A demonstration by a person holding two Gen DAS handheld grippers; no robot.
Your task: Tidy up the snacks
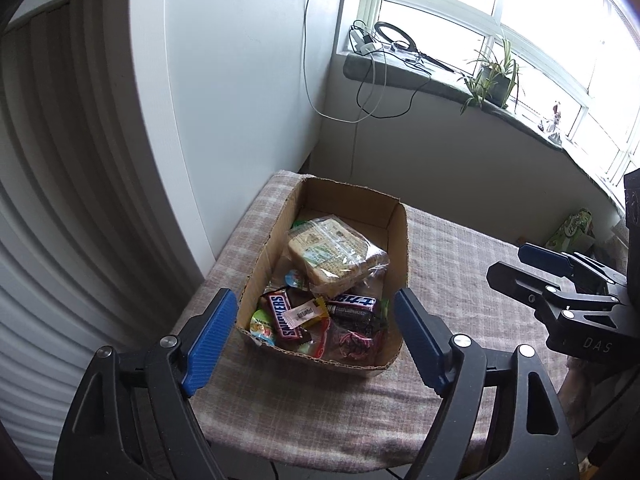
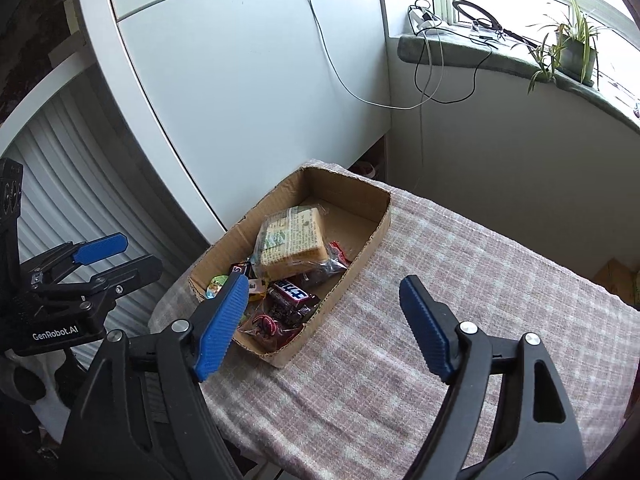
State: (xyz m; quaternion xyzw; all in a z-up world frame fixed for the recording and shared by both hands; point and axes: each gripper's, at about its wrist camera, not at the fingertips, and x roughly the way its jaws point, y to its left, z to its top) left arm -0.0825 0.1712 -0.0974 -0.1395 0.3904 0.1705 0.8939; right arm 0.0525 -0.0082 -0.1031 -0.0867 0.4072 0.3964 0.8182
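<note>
Tablecloth (image 2: pixel 460 280) covers the table under your cardboard box (image 1: pixel 394 240), which sits near the far left corner holding the snacks: a wrapped biscuit pack (image 1: pixel 336 254) on top, a Snickers bar (image 1: pixel 285 316) below. Your left gripper (image 1: pixel 312 336) and right gripper (image 2: pixel 320 322) both gape wide, empty. The box probably sits close to the edge; a nudge could tip it off.

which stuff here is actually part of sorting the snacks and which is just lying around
Part of the job:
- cardboard box
- wrapped bread pack
- snickers bar
- other small sweets

Just lying about:
- potted plant on the windowsill
- ring light and cables
- green packet at the far right
</note>
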